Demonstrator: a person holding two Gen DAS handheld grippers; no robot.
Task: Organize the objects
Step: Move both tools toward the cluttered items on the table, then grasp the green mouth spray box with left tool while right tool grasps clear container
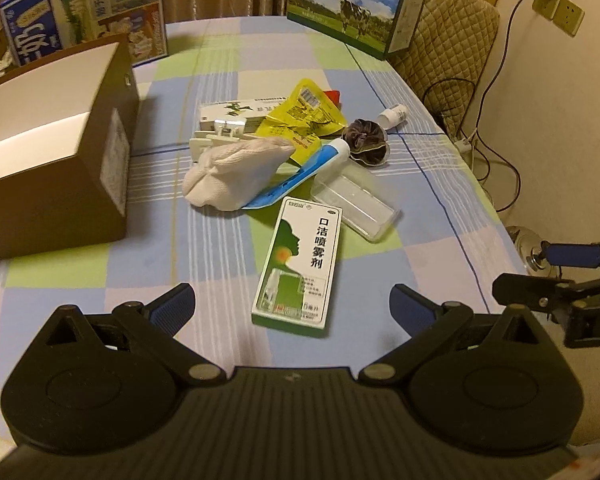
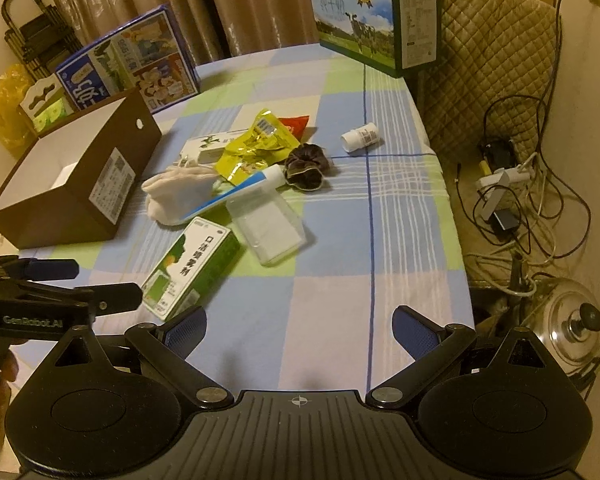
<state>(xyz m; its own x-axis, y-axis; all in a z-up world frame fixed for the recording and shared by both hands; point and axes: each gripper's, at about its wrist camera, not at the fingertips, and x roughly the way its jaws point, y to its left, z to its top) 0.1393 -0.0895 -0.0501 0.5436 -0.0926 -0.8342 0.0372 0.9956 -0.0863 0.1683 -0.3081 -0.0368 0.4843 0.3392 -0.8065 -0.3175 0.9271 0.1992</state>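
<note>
Left wrist view has the left tool [image 1: 291, 304] hanging low over the checked worktop [image 1: 440, 216] with its blue pads spread wide and nothing between them. The green-and-white spray box [image 1: 297, 268] lies flat just ahead of the gap, not touching either pad. Beyond it sits the pile: a clear plastic case [image 1: 354, 202] beside the spray box, a white sock [image 1: 231, 172] bunched up, and a blue-and-white tube [image 1: 300, 170] whose lower end is tucked under the sock. A yellow snack packet [image 1: 306, 114] covers part of a long white-and-green carton [image 1: 235, 114], and something red [image 1: 334, 96] pokes out behind the packet — too little shows to say what it is. A dark scrunchie [image 1: 366, 142] sits at the tube's cap, and a small white bottle [image 1: 394, 114] lies on its side, apart from the rest.

The open brown box [image 1: 59, 168] stands to the left, cut off by the frame edge, so only part of its white inside is visible.

Right wrist view shows the right tool [image 2: 300, 334] also wide open and holding nothing, over bare cloth nearer the worktop's right edge. The left tool pokes in from the left there, only partly in frame — its print is blurry.
</note>
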